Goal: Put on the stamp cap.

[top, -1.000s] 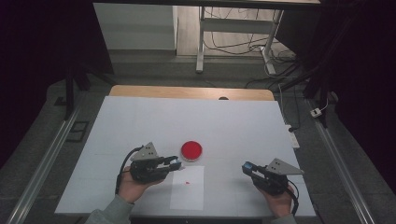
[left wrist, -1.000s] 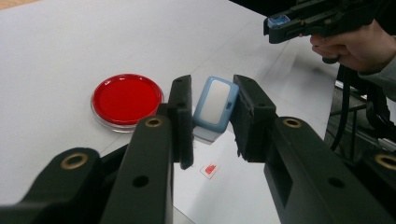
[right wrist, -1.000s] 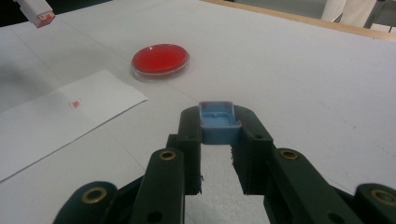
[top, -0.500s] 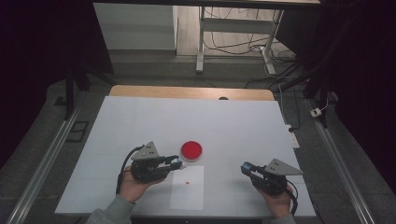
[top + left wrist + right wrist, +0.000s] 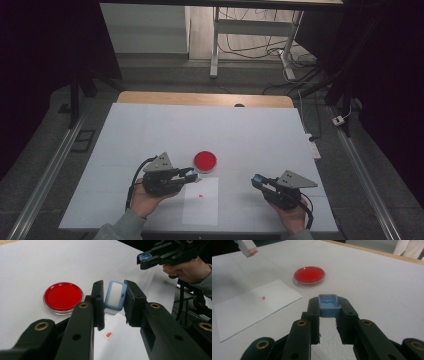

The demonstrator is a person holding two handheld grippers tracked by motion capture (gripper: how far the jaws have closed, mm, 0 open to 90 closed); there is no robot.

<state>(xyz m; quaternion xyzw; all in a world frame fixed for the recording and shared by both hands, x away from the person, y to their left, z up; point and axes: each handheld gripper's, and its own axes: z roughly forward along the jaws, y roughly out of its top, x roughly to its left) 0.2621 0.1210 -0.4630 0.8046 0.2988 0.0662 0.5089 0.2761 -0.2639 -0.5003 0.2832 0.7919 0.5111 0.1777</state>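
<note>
Left gripper [image 5: 113,303]: fingers clamp stamp [image 5: 115,295] above paper [image 5: 201,201], ready to print. Right gripper [image 5: 329,307]: fingers clamp blue cap [image 5: 328,304], kept aside. Red ink pad [image 5: 205,161] near.

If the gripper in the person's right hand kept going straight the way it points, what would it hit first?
Probably the white sheet of paper: the right gripper, shut on a small blue cap, points across the table towards it. The round red ink pad lies farther back; depth is uncertain.

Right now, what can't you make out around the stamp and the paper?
- Red mark on the paper: too small to read in any view.
- Stamp in the left tool: its printing face points away in the left gripper view.
- Blue cap in the right tool: lower part hidden by the jaws.
</note>
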